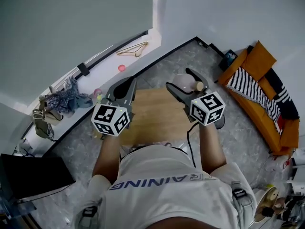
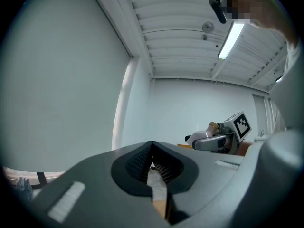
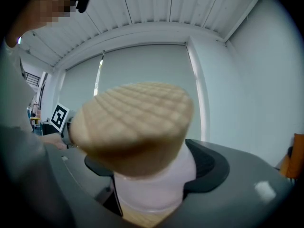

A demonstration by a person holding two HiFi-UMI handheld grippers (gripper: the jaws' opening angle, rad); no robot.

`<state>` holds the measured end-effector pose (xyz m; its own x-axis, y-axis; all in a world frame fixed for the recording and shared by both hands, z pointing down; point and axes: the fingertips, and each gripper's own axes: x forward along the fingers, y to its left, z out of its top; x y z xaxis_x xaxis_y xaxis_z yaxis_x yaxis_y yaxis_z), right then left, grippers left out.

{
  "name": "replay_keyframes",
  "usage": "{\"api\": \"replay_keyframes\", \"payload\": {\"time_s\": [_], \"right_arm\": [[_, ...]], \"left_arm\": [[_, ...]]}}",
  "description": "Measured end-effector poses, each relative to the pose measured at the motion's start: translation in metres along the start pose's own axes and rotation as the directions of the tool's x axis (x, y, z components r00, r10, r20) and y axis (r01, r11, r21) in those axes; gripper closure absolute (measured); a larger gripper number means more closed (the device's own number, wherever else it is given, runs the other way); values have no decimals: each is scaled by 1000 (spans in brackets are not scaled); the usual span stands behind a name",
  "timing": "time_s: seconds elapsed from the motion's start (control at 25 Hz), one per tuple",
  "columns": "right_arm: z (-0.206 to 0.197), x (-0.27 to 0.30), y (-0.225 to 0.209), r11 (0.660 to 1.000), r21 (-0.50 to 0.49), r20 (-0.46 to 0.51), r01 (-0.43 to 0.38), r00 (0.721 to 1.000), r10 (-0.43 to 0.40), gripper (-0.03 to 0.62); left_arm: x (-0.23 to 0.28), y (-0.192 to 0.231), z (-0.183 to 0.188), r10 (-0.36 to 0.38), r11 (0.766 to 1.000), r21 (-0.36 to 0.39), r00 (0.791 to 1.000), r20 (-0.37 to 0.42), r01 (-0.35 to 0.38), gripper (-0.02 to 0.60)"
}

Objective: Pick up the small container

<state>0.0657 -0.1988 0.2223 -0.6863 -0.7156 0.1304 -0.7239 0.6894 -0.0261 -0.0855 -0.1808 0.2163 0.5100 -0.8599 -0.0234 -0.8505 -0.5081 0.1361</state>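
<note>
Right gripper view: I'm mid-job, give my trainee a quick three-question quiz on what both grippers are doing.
1. True or false: the right gripper is shut on the container.
2. The lid looks like: A cork, B metal, C glass.
3. Left gripper: are its jaws apart or together, and is anything between them?

Key: 1 true. 2 A. 3 together, nothing between them.
</note>
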Motion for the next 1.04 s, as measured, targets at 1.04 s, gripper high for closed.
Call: {"api": "replay_keyframes", "payload": {"time_s": [1.04], "right_arm": [[-3, 12, -22, 1000, -11, -13, -17, 1000, 17, 161]], "left_arm": [[38, -13, -7, -46, 999, -11, 999, -19, 46, 581]]}}
